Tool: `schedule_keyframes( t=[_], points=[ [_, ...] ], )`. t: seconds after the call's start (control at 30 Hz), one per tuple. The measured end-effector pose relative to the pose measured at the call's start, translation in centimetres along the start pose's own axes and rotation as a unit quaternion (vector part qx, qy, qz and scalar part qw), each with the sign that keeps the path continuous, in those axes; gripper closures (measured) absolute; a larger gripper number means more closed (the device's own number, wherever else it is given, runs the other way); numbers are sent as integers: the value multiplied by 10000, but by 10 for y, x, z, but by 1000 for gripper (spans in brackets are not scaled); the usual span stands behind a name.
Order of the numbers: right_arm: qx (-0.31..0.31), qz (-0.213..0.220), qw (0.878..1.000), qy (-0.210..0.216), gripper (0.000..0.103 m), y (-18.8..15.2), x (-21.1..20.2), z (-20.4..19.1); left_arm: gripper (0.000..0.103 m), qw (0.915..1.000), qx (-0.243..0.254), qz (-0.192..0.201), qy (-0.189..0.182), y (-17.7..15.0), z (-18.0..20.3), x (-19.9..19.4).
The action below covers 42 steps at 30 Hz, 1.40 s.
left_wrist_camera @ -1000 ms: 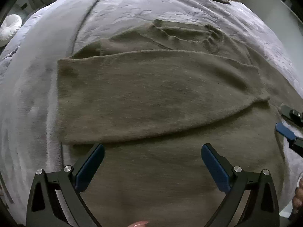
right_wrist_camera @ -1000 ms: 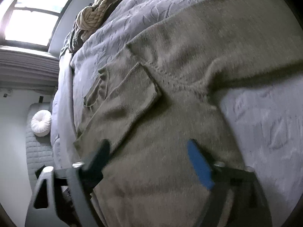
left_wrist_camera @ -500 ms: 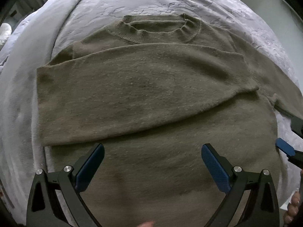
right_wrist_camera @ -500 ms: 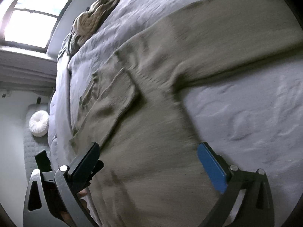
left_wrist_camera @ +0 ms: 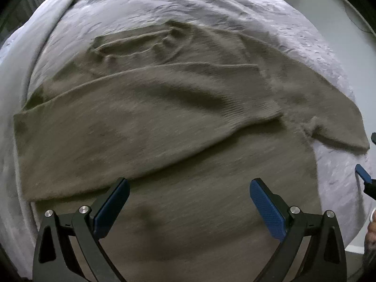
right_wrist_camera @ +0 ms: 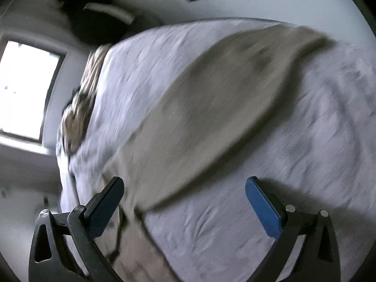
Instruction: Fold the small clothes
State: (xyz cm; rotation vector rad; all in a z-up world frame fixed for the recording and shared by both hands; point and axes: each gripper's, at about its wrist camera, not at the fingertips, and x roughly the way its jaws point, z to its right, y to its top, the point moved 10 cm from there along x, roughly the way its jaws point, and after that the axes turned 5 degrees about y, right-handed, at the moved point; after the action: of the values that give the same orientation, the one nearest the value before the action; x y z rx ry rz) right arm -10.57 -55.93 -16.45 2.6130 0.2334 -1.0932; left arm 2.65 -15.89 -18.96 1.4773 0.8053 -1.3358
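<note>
— Pale grey bedcover [left_wrist_camera: 270, 16] fills almost all the space, yes? It has a slightly crinkled pattern, and it goes up to the far end of the bed.

— Yes, and on it lies the olive-brown sweater [left_wrist_camera: 178, 188], flat, with the neck away from us. One sleeve [left_wrist_camera: 131, 136] is folded across the chest, its cuff ending near the middle right. The other sleeve [right_wrist_camera: 211, 108] lies out to the side on the bedcover, not folded.

— What is at the head of the bed?

— A beige knitted blanket [right_wrist_camera: 82, 108], bunched up. Beside it, in the right wrist view, a bright window [right_wrist_camera: 25, 89] in a white wall. That view is much blurred, so I cannot tell more.

— And the grippers?

— The left gripper [left_wrist_camera: 189, 202] is over the lower body of the sweater, its blue pads spread wide apart, holding nothing. The right gripper [right_wrist_camera: 184, 202] is also spread wide and holds nothing; between its fingers I see the lower edge of the stretched sleeve and bare bedcover. In the left wrist view one blue fingertip of it shows at the right border.

— Any label or writing on the sweater?

— I can read none; no tag is visible to me at the neck.
</note>
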Motion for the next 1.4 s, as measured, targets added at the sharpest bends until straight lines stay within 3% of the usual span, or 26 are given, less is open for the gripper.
schedule_keyframes(
  t=[0.37, 0.4, 0.47, 0.5, 0.53, 0.63, 0.73, 0.87, 1.03, 1.17, 1.27, 1.4],
  points=[
    [722, 473, 9950, 502, 1, 65, 6, 8, 1, 9998, -158, 56, -130, 25, 52, 12],
    [803, 471, 9941, 550, 5, 67, 8, 8, 1, 9997, -171, 66, -143, 28, 54, 13],
    [976, 397, 9927, 594, 33, 67, 15, 10, 1, 9997, -196, 94, -139, 39, 67, 19],
    [1064, 344, 9923, 538, 67, 66, 18, 14, 1, 9996, -205, 106, -136, 42, 67, 19],
    [1202, 285, 9909, 537, 93, 63, 22, 18, 1, 9996, -222, 124, -131, 44, 68, 20],
    [1316, 336, 9879, 749, 93, 58, 21, 19, 1, 9995, -269, 154, -108, 45, 58, 22],
    [931, 231, 9900, 1031, 94, 52, 22, -10, 1, 9991, -377, 146, -80, 39, 42, 18],
    [178, -88, 9904, 1365, 93, 38, 33, -71, 1, 9981, -579, 209, 37, 33, 13, 17],
    [-827, -603, 9781, 1812, 93, -2, 55, -159, 1, 9957, -866, 259, 181, 30, -23, 18],
    [-1905, -1168, 9536, 2019, 93, -64, 85, -232, 1, 9931, -1106, 304, 241, 24, -52, 13],
    [-2698, -1589, 9284, 2003, 93, -123, 108, -269, 1, 9910, -1246, 375, 325, 18, -75, 9],
    [-3276, -2249, 8959, 1986, 93, -204, 144, -296, 1, 9862, -1534, 418, 457, 7, -108, 5]
  ],
)
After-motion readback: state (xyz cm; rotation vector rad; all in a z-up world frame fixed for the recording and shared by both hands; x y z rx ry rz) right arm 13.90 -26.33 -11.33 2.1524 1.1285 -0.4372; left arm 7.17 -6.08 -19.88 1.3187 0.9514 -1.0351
